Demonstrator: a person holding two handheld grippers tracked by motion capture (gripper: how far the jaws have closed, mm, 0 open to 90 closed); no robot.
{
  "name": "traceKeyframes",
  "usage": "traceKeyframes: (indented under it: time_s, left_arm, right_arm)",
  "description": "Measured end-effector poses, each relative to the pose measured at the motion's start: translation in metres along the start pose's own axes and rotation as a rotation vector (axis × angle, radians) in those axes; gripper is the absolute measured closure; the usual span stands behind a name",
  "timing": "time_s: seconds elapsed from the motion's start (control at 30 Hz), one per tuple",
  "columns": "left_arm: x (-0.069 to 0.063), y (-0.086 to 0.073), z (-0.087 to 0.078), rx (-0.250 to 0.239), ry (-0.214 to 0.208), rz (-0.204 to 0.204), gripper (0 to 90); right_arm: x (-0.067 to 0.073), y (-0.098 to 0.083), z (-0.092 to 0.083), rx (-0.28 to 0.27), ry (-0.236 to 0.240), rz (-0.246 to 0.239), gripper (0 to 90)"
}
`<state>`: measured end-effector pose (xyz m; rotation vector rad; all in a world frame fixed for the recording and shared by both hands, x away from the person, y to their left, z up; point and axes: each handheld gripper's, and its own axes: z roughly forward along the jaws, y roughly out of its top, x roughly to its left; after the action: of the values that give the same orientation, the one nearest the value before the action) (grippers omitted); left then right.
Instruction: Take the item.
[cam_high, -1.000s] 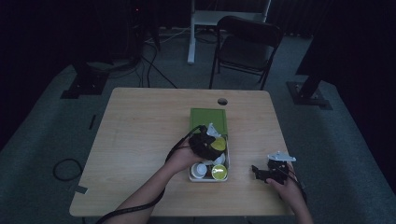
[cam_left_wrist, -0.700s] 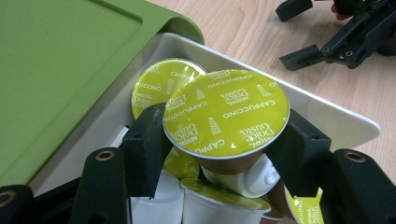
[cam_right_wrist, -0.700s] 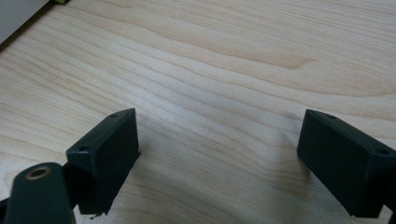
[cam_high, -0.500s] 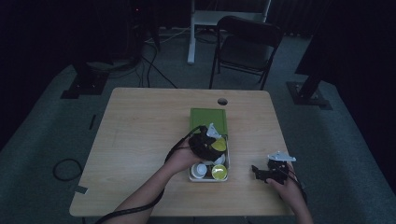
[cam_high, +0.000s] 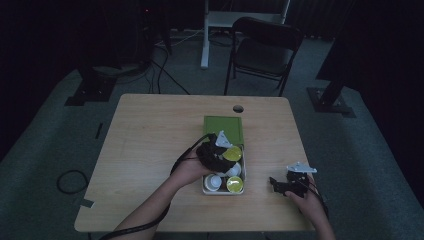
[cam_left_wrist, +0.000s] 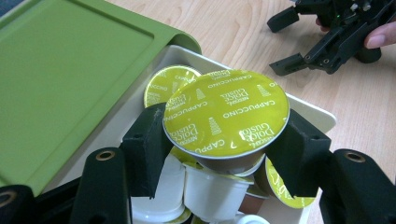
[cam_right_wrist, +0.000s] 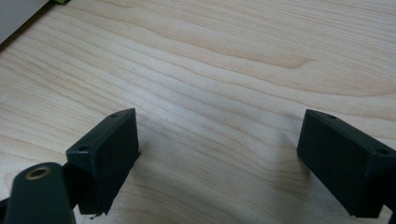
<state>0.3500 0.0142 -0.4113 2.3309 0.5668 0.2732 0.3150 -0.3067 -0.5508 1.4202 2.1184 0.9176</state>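
One capsule (cam_left_wrist: 226, 116), yellow-green foil lid printed "Cappuccino", sits clamped between the fingers (cam_left_wrist: 144, 149) of the left gripper (cam_high: 214, 152). We compare the high view with the two earlier pictures: the left hand has come up a little over the white tray (cam_high: 246, 172), and the capsule with it. In the left gripper view the capsule hangs above the other capsules (cam_left_wrist: 205, 191) left in the tray, clear of them as far as we can tell. We judge the pick made and the lift under way; the carry-out is not yet done.

The fingers stand at a middling width, set by the capsule's body, pressing it on both sides just under the lid rim. The green lid (cam_high: 223, 128) lies touching the tray's far end.

The right gripper (cam_high: 282, 185) rests on the bench (cam_high: 150, 130), well apart from the tray, unmoved. Its fingers (cam_right_wrist: 105, 149) stand wide with nothing but bare wood between them.
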Motion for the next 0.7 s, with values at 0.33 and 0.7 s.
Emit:
traceKeyframes:
  time_s: [0.33,0.7]
  left_arm:
    - [0.004,-0.004,-0.018,-0.025,0.015,-0.011,41.1]
    - [0.011,-0.014,-0.034,-0.042,0.05,-0.034,41.1]
  right_arm:
    - [0.0,0.0,0.0,0.0,0.0,0.001,12.1]
    - [0.0,0.0,0.0,0.0,0.0,0.001,12.1]
